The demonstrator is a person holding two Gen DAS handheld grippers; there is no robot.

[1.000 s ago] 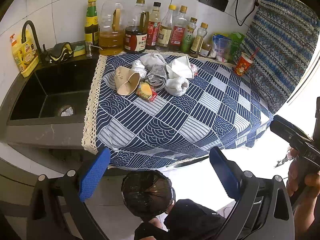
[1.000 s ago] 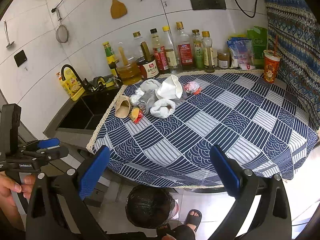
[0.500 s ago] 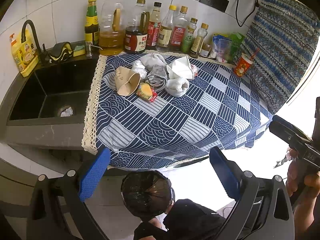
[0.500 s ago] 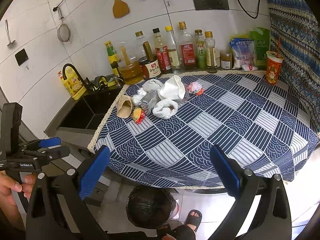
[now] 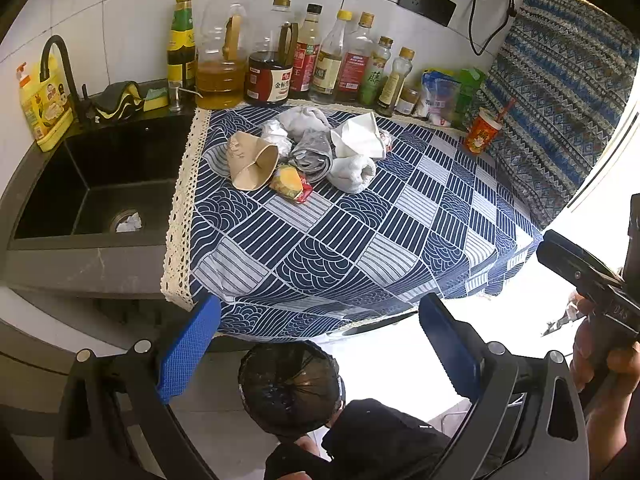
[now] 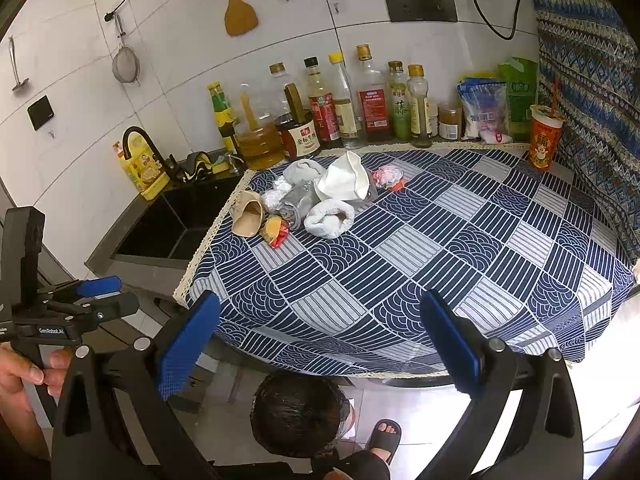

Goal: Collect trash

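Note:
A heap of trash lies at the far left of the blue patterned tablecloth (image 5: 360, 240): a crushed brown paper cup (image 5: 250, 160) (image 6: 247, 216), a yellow and red wrapper (image 5: 291, 182) (image 6: 274, 230), crumpled white tissues (image 5: 352, 168) (image 6: 330, 218), a white paper cup (image 6: 344, 180) and a red and white wrapper (image 6: 387, 178). A bin lined with a black bag (image 5: 290, 388) (image 6: 298, 412) stands on the floor below the table's front edge. My left gripper (image 5: 320, 348) and right gripper (image 6: 320, 348) both hang open and empty in front of the table, well short of the heap.
A black sink (image 5: 96, 184) with a tap sits left of the table. Several sauce and oil bottles (image 6: 332, 112) line the tiled wall behind the heap. An orange drink cup (image 6: 544, 140) stands at the back right. A person's sandalled foot (image 6: 384, 434) is beside the bin.
The right wrist view has shifted slightly, so the table sits a little lower and further right in it. The left view is almost unchanged. Both grippers stay open.

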